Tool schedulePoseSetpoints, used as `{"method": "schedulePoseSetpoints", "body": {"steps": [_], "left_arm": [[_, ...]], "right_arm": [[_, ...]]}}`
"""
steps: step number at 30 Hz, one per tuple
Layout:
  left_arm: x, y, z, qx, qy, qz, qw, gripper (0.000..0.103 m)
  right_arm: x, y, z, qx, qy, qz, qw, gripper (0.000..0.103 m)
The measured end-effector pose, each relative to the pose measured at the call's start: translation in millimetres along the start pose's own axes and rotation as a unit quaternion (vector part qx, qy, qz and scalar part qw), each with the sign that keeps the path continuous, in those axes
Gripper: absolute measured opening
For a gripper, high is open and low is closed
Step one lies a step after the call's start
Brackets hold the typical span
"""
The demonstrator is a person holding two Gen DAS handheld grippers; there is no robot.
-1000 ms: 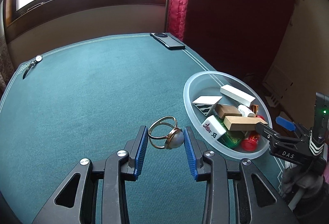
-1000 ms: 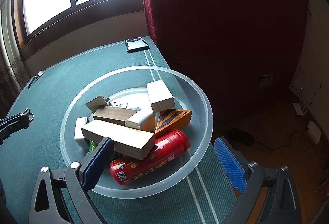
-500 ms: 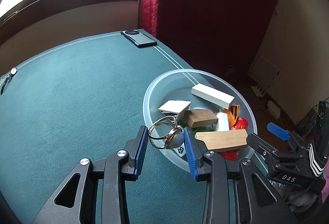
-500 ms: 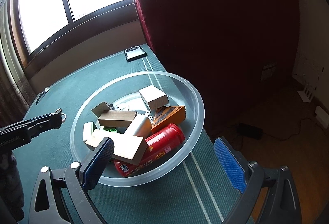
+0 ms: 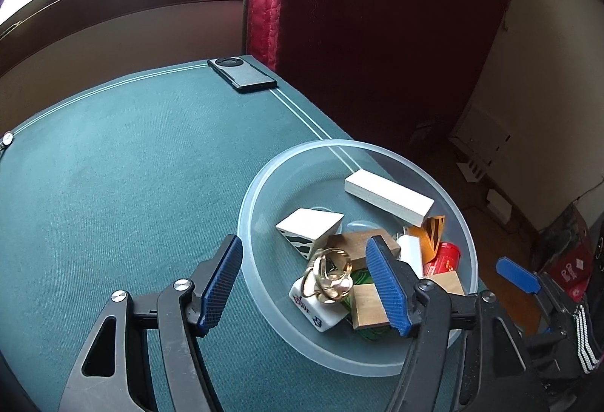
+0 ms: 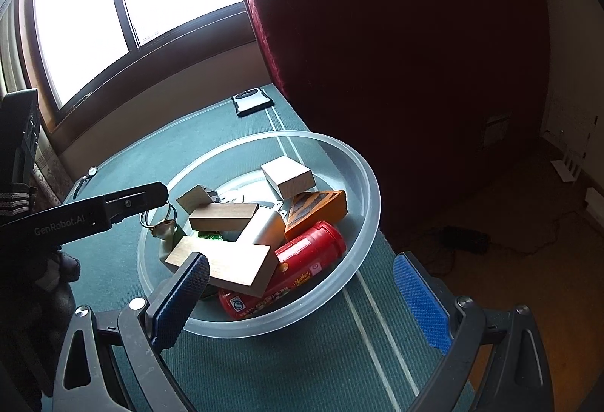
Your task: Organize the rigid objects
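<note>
Left hand-held gripper (image 5: pixel 305 283) tilted down, just opened, over bowl (image 5: pixel 260 193)

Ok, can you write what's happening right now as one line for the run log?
left gripper: just opened, ring released above bowl | right gripper: open at bowl's near rim | ring: over mahjong tile

Phone (image 5: pixel 243 75) and watch (image 5: pixel 6 139) on table (image 5: pixel 113 185)

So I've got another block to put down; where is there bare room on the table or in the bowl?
The green table is bare between the bowl and the phone. In the bowl, only the far side behind the white block is free; the near half is piled.
</note>
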State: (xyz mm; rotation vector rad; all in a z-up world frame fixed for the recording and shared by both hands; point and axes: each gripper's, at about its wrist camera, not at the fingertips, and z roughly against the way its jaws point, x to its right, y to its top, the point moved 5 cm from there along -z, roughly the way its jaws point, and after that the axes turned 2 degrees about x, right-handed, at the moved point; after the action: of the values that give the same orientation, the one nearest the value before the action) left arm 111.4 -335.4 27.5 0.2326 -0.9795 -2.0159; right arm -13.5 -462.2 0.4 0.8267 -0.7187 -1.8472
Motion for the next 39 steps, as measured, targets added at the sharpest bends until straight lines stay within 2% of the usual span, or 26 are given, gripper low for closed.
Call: {"method": "schedulePoseSetpoints", "body": {"steps": [5,13,21,27,33,39], "left_arm": [[-8.0,-7.4,4.1,-0.003,0.016,0.008,0.9998,0.070],[-9.4,-14.3,16.6,0.004,0.049,-0.006,0.9988,0.081],[-12.0,-15.5,33.8,0.026,0.071,-0.002,0.9971,0.092],[-11.6,-13.8,47.0,0.042,0.094,-0.010,0.9946,0.097],[-9.7,-11.6,57.5,0.057,0.099,-0.015,0.9933,0.098],[-8.0,-12.7,62.5,0.064,0.128,-0.033,0.9892,0.099]], "right_arm": [[-0.4,-1.4,-2.1,-0.004,0.002,-0.001,1.000,0.101],[-3.3,-6.5,-0.4,-0.016,-0.002,0.007,1.000,0.102],[-3.8,-9.0,8.7,-0.007,-0.030,0.022,0.999,0.103],[-10.8,-10.8,11.1,-0.010,-0.039,0.041,0.998,0.103],[-20.6,-12.4,15.1,-0.012,-0.038,0.055,0.998,0.103],[-29.4,-11.9,17.5,-0.011,-0.037,0.064,0.997,0.103]]}}
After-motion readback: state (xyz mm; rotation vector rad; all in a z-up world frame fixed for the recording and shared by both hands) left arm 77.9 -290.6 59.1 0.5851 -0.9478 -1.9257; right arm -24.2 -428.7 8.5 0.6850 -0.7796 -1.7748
